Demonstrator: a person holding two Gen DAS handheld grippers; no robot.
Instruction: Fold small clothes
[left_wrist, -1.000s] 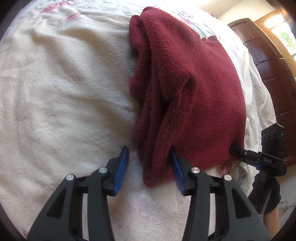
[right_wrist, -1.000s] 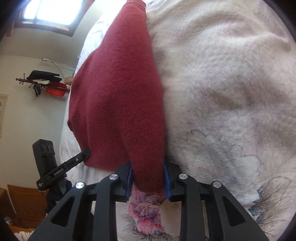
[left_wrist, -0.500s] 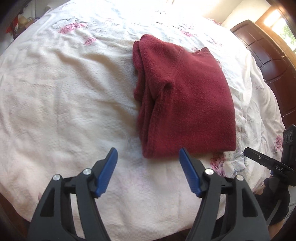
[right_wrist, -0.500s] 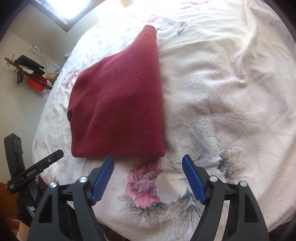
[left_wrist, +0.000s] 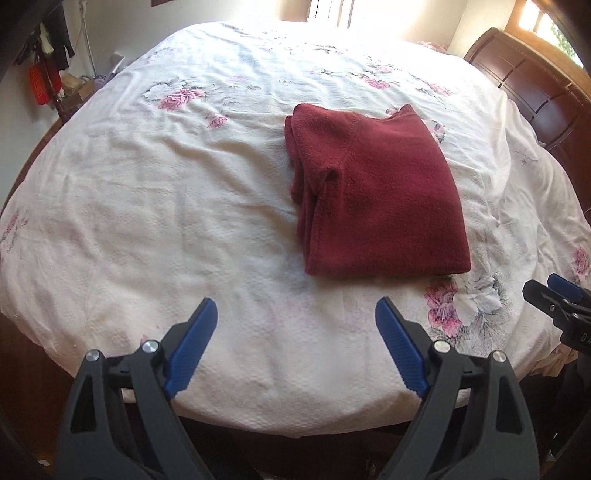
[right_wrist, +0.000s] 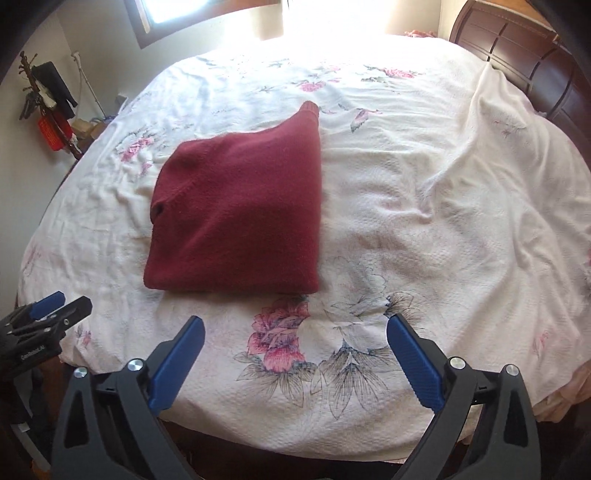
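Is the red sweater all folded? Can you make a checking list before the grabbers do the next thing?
1. Red sweater folded into a neat block: ok.
2. Lying flat on the bedspread, away from its edge: ok.
3. Left gripper open, holding nothing: ok.
4. Right gripper open, holding nothing: ok.
5. Both grippers clear of the sweater: ok.
6. Layers along the sweater's left side even: not ok, slightly bunched.

Bedroom: floral bedspread (left_wrist: 184, 192), headboard (right_wrist: 517, 51).
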